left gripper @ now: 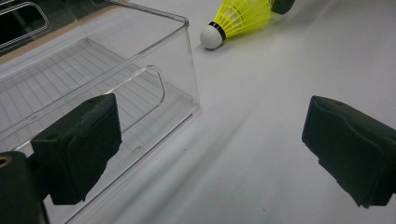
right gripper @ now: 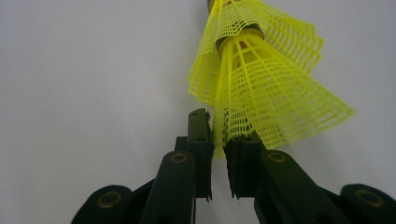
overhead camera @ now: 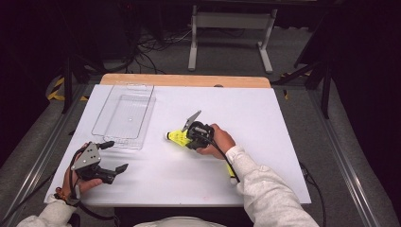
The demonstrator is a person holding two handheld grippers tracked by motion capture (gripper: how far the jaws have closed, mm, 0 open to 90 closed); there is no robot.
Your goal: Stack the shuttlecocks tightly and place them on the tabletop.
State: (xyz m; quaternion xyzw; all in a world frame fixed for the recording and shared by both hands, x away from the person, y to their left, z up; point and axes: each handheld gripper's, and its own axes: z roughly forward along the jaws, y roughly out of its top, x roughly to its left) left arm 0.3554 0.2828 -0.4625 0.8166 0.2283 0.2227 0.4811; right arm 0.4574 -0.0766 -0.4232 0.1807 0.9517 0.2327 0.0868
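Note:
A yellow mesh shuttlecock [overhead camera: 177, 137] with a white cork head lies on its side on the white table [overhead camera: 265, 123]. In the right gripper view its skirt [right gripper: 266, 93] looks like two nested layers. My right gripper [overhead camera: 190, 137] is at the skirt's wide end. Its jaws [right gripper: 218, 140] stand a narrow gap apart, open, with the skirt's rim in that gap. My left gripper [overhead camera: 116, 156] rests at the table's near left, wide open and holding nothing. Its pads [left gripper: 79, 149] point toward the clear box [left gripper: 182, 70] and the shuttlecock [left gripper: 238, 18] beyond.
The clear plastic box [overhead camera: 142, 139] stands at the left, just past my left gripper. A small yellow and white thing [overhead camera: 232, 176], perhaps another shuttlecock, lies by the right forearm. The table's wooden back edge [overhead camera: 184, 80] and a metal stand [overhead camera: 231, 21] lie beyond.

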